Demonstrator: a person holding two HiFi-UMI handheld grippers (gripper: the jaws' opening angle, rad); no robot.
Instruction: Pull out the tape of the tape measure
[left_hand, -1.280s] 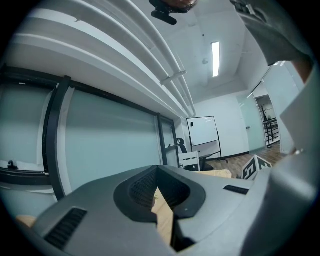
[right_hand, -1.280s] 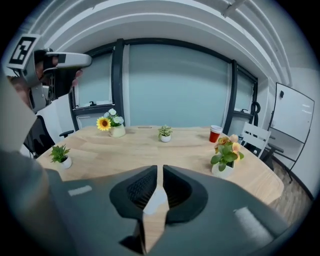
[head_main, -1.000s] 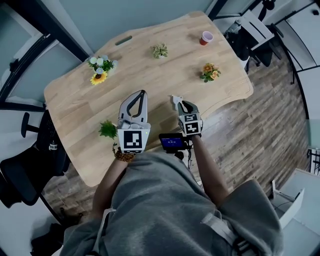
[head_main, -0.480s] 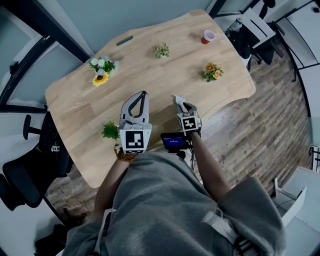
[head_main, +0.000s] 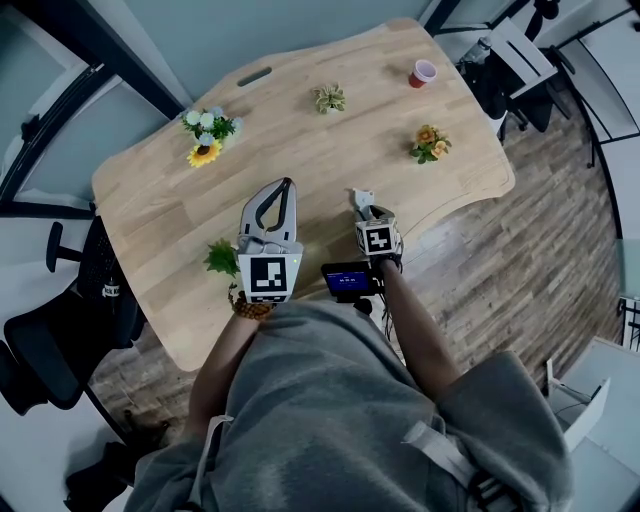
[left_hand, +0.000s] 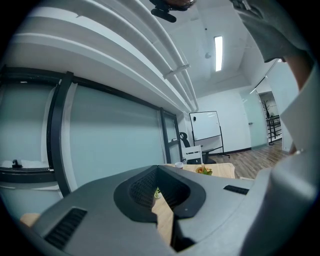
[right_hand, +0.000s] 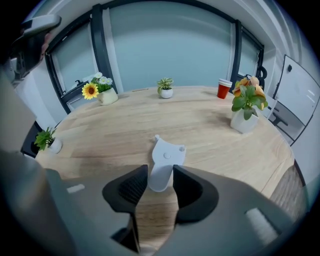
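The white tape measure (right_hand: 165, 161) lies on the wooden table (right_hand: 210, 135), its narrow end between the jaws of my right gripper (right_hand: 160, 173). Those jaws are opening, and the black pads (right_hand: 135, 187) stand beside the case with a thin gap on the left. In the head view the tape measure (head_main: 360, 196) shows just beyond the right gripper (head_main: 366, 208), close to the table's near edge. My left gripper (head_main: 285, 186) hovers to its left, tilted upward. Its tips (left_hand: 157, 169) meet with nothing between them.
A sunflower pot (head_main: 205, 137) stands at the far left, and a small green plant (head_main: 329, 97) and a red cup (head_main: 424, 72) at the back. An orange-flower pot (head_main: 428, 143) stands at the right, a leafy plant (head_main: 220, 258) by the left gripper, and a black chair (head_main: 55, 340) beside the table.
The right gripper has drawn back slightly toward me while the tape measure stays on the table at its tips. The left gripper keeps its place.
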